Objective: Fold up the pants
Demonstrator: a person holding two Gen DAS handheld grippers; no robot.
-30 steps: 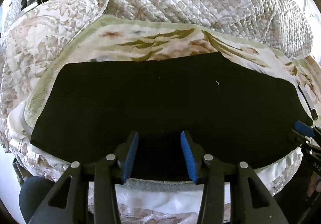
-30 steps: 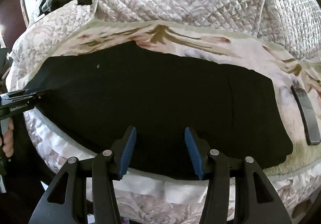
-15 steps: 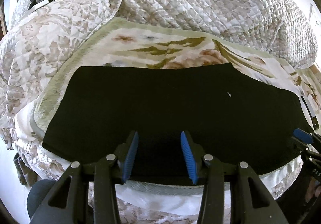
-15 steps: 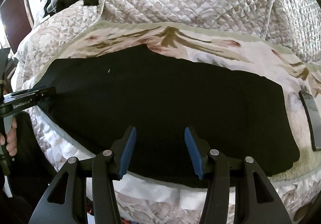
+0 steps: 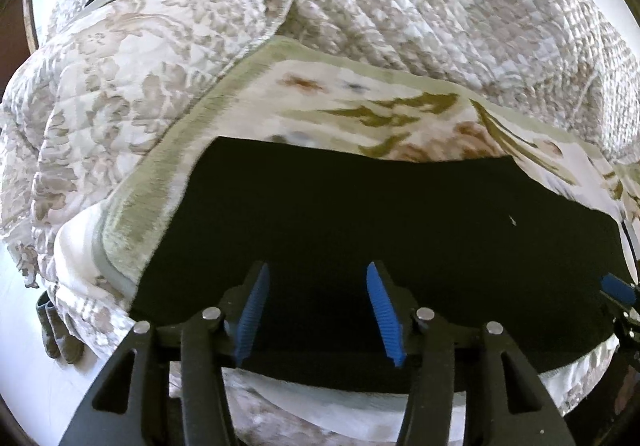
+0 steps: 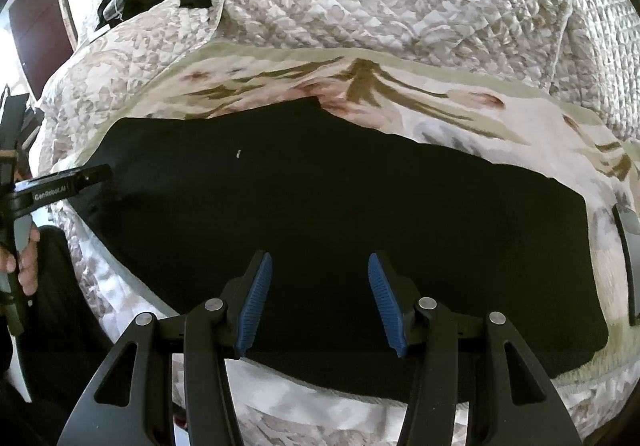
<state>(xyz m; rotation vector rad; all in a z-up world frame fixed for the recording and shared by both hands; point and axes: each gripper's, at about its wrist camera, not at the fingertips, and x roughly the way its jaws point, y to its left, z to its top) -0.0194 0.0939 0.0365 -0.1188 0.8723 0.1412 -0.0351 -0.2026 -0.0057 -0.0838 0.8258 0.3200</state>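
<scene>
Two black handheld grippers with blue ribbed pads hang over the near edge of the black pants (image 6: 340,214), which lie spread flat across a cream floral blanket with a green border (image 6: 480,114) on the bed. The left gripper (image 5: 316,310) has its jaws opening, nothing pinched between them. The right gripper (image 6: 320,298) has its jaws apart and empty. White lettering on the left gripper's side reads "GenRobot.AI". A dark slim remote (image 6: 630,262) lies on the blanket beside the pants. No container is visible.
</scene>
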